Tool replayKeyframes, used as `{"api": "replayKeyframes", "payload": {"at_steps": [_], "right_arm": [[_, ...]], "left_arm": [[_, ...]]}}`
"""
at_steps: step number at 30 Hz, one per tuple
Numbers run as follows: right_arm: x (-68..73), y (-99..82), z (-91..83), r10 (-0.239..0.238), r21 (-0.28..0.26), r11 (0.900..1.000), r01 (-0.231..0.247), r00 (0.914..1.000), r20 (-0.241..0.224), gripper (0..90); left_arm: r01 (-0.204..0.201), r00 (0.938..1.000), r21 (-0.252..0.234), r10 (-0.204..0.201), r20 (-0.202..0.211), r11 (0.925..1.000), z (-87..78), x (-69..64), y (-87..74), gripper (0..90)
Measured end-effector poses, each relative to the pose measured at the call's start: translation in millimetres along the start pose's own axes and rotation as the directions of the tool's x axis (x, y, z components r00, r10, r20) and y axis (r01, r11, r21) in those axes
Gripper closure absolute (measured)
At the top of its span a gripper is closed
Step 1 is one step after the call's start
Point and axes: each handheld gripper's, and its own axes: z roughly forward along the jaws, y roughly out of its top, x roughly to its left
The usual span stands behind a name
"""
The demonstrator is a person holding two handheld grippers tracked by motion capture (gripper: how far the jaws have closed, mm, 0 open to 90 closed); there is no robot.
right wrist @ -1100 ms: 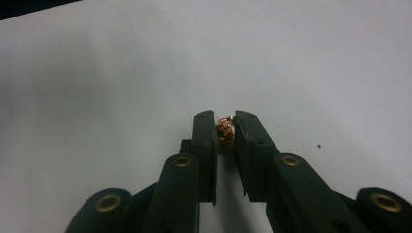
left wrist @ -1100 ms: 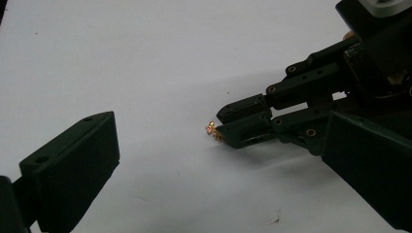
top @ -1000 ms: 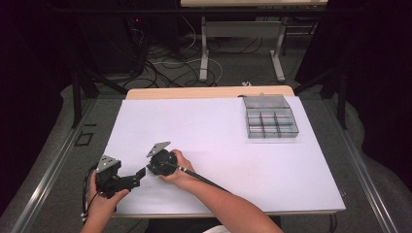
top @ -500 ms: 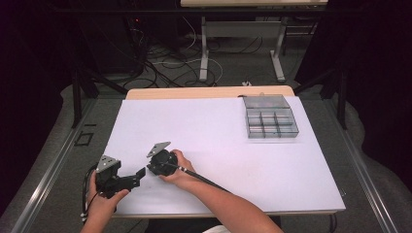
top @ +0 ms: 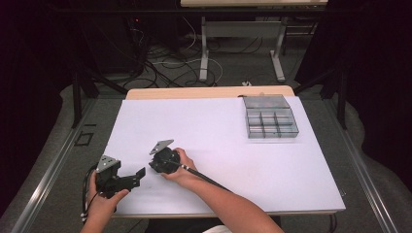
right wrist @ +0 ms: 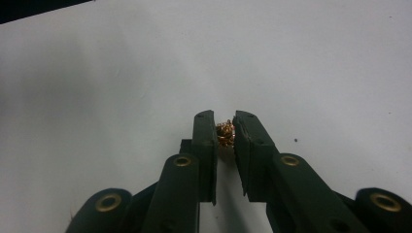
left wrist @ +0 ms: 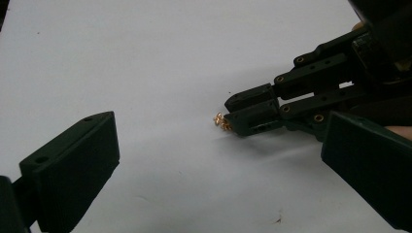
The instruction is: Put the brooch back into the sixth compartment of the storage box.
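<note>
Now your right claw [right wrist: 224, 132] pinches the small copper cluster [right wrist: 225, 133] near the desk's [top: 218, 121] front-left corner; lift it gently next, left claw [top: 137, 175] spread.

wooden table [top: 209, 92], white sheet [top: 214, 145] over it, grey compartment box [top: 270, 116] on sheet

Black right gripper [right wrist: 224, 133], brass-coloured rivets along the arms; between the jaw tips, a small copper-orange cluster [right wrist: 225, 132]. Black left gripper [left wrist: 218, 160] too. Beneath both, plain white sheet [top: 218, 136]; far beyond them, clear grey compartment box [top: 270, 116].
</note>
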Motion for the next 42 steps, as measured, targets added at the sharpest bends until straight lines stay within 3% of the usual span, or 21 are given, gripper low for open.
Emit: {"api": "replayKeyframes", "payload": {"at_steps": [5,10,12,31,33,42], "right_arm": [[-3.8,-0.2,-5.2,0.026,-0.007,0.9996,-0.026,0.9996,0.008,79.5],[-7.8,0.2,-7.5,0.004,-0.026,0.9997,-0.004,0.9999,0.011,79.5],[-6.6,-0.1,-9.2,0.028,-0.027,0.9992,-0.028,0.9994,0.018,79.5],[-9.9,3.0,-16.3,0.041,-0.041,0.9983,-0.04,0.9991,0.009,79.5],[-14.0,3.1,-17.1,0.015,-0.049,0.9987,-0.014,0.9998,0.011,79.5],[-29.1,1.8,-29.2,0.062,-0.058,0.9966,-0.059,0.9973,0.04,79.5]], "left_arm": [[0.0,1.0,0.0,0.0,-0.001,1.0,-0.1,0.0,0.0,0.4],[0.001,1.0,-0.006,-0.001,-0.002,1.0,0.7,-0.6,-0.3,0.4],[0.0,1.0,0.0,0.0,0.0,1.0,0.5,-0.4,0.0,0.4],[-0.001,1.0,0.0,0.001,-0.002,1.0,0.1,-0.4,-0.1,0.4],[-0.001,1.0,0.001,0.001,-0.002,1.0,0.2,-0.3,-0.1,0.4],[0.0,1.0,-0.003,0.0,-0.006,1.0,0.7,-0.7,-0.4,0.4]]}}
